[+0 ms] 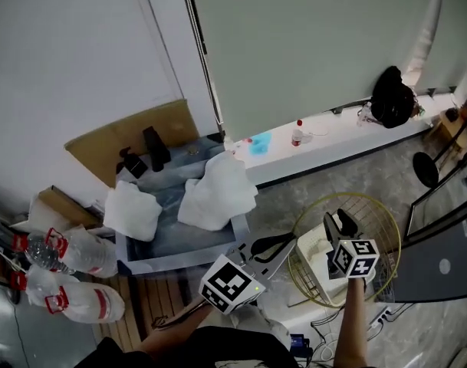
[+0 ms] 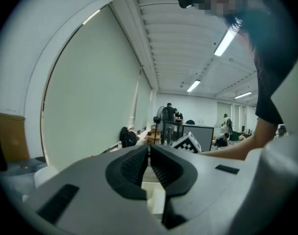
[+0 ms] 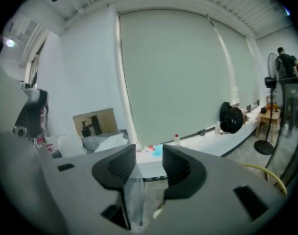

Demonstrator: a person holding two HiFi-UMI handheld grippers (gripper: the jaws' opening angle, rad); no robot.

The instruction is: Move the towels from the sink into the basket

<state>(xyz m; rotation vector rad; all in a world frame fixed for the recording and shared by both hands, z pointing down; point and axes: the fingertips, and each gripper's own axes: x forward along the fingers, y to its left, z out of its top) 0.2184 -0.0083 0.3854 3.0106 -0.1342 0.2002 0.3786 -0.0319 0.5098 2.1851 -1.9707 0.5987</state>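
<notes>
1. Left gripper (image 1: 275, 245) is closest in head view, bottom centre, marker cube facing up. It sits btw sink (image 1: 183, 257) and basket (image 1: 386, 222), carrying nothing. Prob parked midway so it can swing back for a towel.
2. Same view: right gripper (image 1: 342, 222) hangs over the basket at lower right. What looks like a white folded towel (image 1: 314, 253) lies inside the wire rim below it. I read that as the drop spot, hence this hand's position.
3. Two more are in the sink, centre-left: a crumpled towel (image 1: 132, 209) on the left edge and a bigger towel (image 1: 218, 192) draped over the right corner. Task approx a third done, by my read.
4. Left gripper view: fingers (image 2: 134, 163) pressed together, only a hairline slit, nothing pinched. It shows what head view can't, i.e. the right gripper's cube just past the tips, an arm, and people far back in the room. No sink or towels visible here.
5. Right gripper view: fingers (image 3: 180, 165) spread, gap btw pads clear, so no towel held. It faces the sink at centre-left w/ both towels and a black tap (image 3: 93, 125), and catches a bit of yellow basket rim at lower right. The folded towel isn't seen from here.
</notes>
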